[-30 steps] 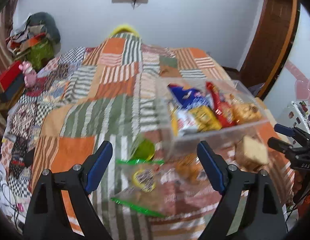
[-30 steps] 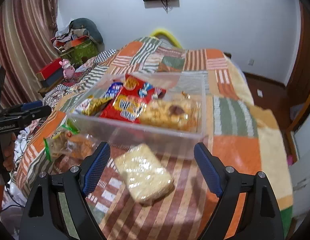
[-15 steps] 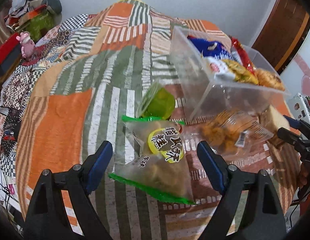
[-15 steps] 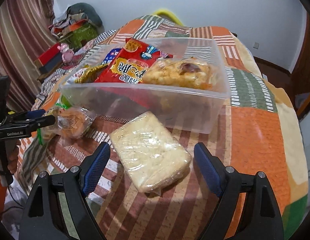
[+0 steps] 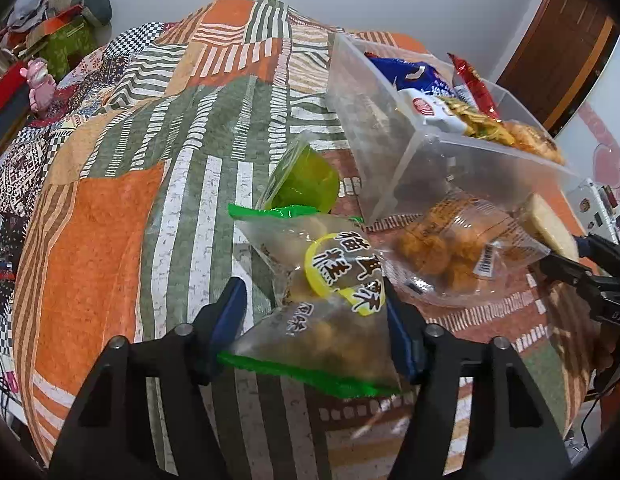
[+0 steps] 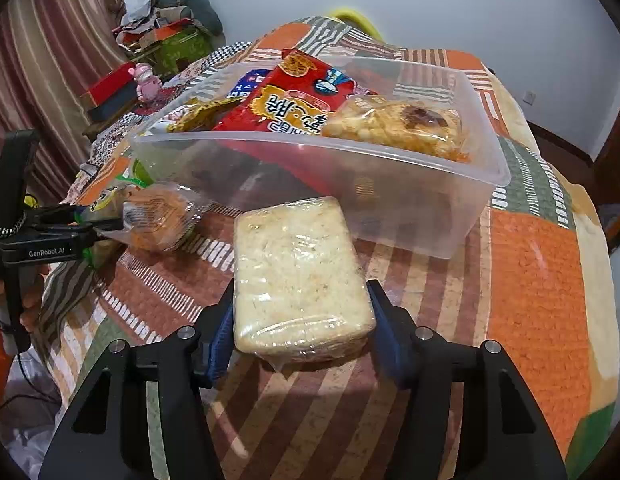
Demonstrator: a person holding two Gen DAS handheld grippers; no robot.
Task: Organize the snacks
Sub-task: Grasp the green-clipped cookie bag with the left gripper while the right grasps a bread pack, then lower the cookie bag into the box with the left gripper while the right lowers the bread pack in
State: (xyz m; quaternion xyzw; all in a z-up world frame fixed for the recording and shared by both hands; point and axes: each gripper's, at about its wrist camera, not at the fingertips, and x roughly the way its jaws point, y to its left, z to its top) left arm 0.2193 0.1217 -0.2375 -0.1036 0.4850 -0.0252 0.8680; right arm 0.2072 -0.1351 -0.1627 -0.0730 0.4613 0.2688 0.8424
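Two tools work over the patchwork bedspread. Left tool: its jaws are closing around the green-edged snack bag, blue pads at both sides of it. Just ahead of it lies a green jelly cup, and to its right a clear bag of fried balls. Right tool: jaws closing on the wrapped rice cake block, pads touching its sides. Directly beyond stands the clear plastic container, holding packets.
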